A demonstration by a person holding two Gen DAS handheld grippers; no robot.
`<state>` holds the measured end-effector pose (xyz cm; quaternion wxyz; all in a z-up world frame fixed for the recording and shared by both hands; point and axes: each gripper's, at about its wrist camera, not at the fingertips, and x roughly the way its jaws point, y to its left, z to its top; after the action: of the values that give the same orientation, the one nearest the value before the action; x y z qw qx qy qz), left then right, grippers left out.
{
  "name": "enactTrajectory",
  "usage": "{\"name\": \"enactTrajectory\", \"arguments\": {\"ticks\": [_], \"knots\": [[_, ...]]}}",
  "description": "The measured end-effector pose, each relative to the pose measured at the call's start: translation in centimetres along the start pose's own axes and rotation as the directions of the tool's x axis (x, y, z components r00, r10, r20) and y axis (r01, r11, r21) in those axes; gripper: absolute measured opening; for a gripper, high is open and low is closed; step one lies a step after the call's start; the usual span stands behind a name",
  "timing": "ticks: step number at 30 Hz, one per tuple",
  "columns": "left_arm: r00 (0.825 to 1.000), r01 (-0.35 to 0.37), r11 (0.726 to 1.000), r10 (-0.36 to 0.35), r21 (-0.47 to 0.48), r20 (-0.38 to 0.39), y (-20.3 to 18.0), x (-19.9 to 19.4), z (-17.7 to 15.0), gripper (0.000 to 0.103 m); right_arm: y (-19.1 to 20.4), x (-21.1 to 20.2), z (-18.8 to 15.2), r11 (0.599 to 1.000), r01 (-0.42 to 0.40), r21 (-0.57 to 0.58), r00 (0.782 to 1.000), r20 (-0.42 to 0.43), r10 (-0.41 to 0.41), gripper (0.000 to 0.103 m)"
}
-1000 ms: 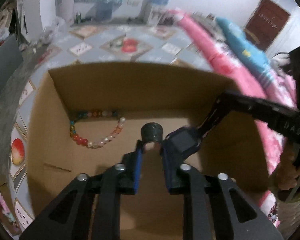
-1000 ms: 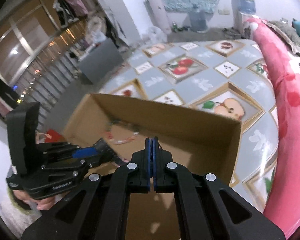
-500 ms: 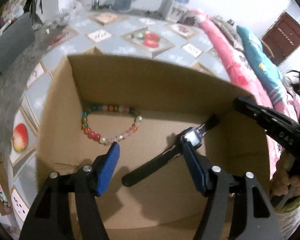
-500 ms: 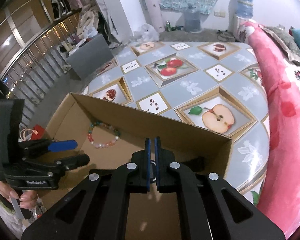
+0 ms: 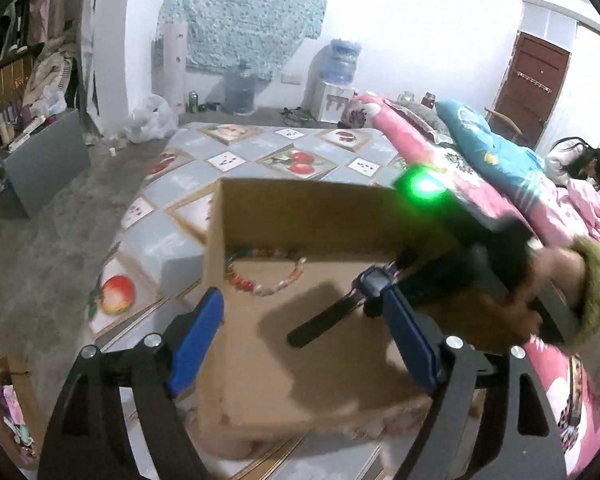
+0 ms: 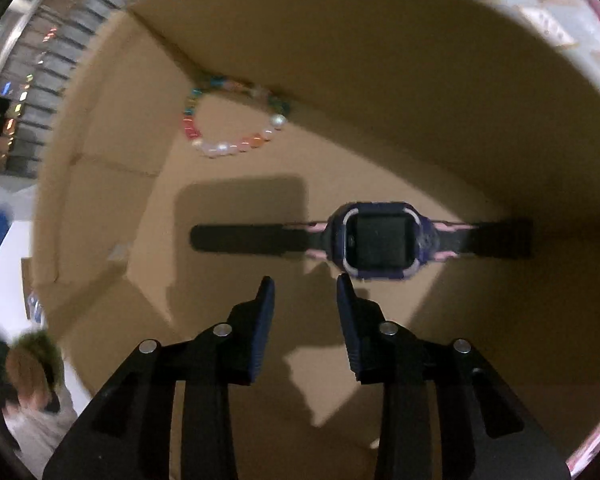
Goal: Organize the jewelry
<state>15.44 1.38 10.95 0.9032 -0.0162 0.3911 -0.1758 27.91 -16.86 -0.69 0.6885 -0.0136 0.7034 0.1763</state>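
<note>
Left hand-held gripper (image 5: 298, 322): we see jaws opening wide, nothing held.
Right hand-held gripper (image 6: 305, 294): jaws opening, empty, above the smartwatch (image 6: 376, 240).
Smartwatch: flat on cardboard box (image 6: 380, 60) floor, mid-right.
Bead bracelet (image 6: 230, 118): far-left box corner.
Step tip: we'd lift clear without snagging the strap.
Room: box on fruit-print floor mat (image 5: 260, 156); bed (image 5: 500, 184) beside.

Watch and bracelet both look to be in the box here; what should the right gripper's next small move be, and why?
Probably lift the right gripper straight up out of the cardboard box. Its jaws are opening with nothing between them, the watch lies flat on the box floor just beyond its fingertips, and the bead bracelet sits apart near the far wall.
</note>
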Motion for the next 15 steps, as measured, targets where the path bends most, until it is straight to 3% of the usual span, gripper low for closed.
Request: {"name": "enactTrajectory", "arguments": {"ticks": [2,9,15], "knots": [[1.0,-0.002,1.0,0.002,-0.009,0.009,1.0,-0.4,-1.0,0.081,-0.1,1.0,1.2,0.999,-0.017,0.039,1.0,-0.013,0.017,0.032],[1.0,-0.02,0.998,0.021,-0.055,0.014,4.4,-1.5,-4.4,0.081,0.3,0.7,3.1,0.997,0.004,0.075,0.998,0.059,-0.008,0.036],[0.999,-0.004,0.996,0.008,-0.088,0.043,5.3,-3.3,-6.6,0.081,0.9,-0.8,1.7,0.996,0.049,0.068,0.995,0.084,-0.055,0.042]]}}
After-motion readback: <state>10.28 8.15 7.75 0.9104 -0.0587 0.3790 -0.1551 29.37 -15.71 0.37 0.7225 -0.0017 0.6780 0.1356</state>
